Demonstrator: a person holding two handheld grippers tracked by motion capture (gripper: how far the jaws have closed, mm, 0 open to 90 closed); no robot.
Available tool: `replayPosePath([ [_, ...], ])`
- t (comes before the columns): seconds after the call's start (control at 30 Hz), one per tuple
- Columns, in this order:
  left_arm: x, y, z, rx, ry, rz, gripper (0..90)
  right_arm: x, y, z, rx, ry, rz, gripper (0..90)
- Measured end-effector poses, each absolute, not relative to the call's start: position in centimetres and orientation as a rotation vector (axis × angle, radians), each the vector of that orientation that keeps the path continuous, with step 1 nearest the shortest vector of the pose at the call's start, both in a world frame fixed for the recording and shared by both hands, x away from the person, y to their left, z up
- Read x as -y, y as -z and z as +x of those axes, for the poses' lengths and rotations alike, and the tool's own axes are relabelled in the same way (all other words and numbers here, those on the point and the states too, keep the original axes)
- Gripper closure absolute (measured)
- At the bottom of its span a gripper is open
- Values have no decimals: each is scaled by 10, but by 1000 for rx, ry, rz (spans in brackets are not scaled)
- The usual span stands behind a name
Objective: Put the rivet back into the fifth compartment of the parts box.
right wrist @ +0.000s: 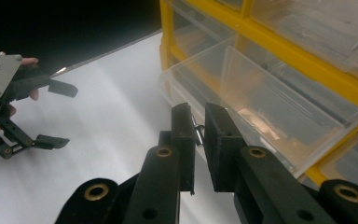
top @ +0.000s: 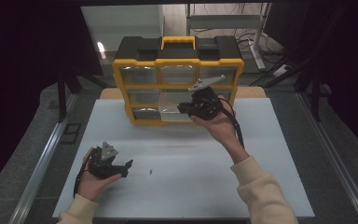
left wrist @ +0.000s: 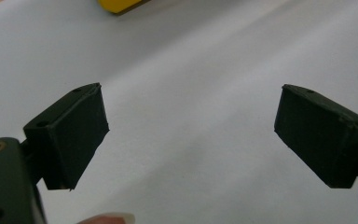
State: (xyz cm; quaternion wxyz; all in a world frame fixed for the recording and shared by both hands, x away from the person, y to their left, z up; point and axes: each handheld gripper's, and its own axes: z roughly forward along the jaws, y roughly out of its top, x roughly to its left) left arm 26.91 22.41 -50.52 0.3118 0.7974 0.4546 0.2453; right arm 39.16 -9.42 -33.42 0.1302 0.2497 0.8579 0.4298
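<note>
— Right gripper, lower centre of its own view?
— Jaws pinching a small screw beside the pulled-out clear drawer.
— Left gripper?
— Lower left of the high view, jaws spread, holding nothing, over the table.

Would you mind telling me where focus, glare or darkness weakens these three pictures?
High view: dark surroundings, table evenly lit, glare patch behind the yellow organizer. Left gripper view: fingers soft, close up. Right gripper view: small screw sharp, clear drawer hazy with reflections.
</note>
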Motion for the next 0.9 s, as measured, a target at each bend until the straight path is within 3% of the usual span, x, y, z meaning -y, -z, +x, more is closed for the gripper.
replayPosePath([
  [0.9,-224,506,269,-1200,-649,2107,100,97,335,425,-2429,-1181,843,828],
])
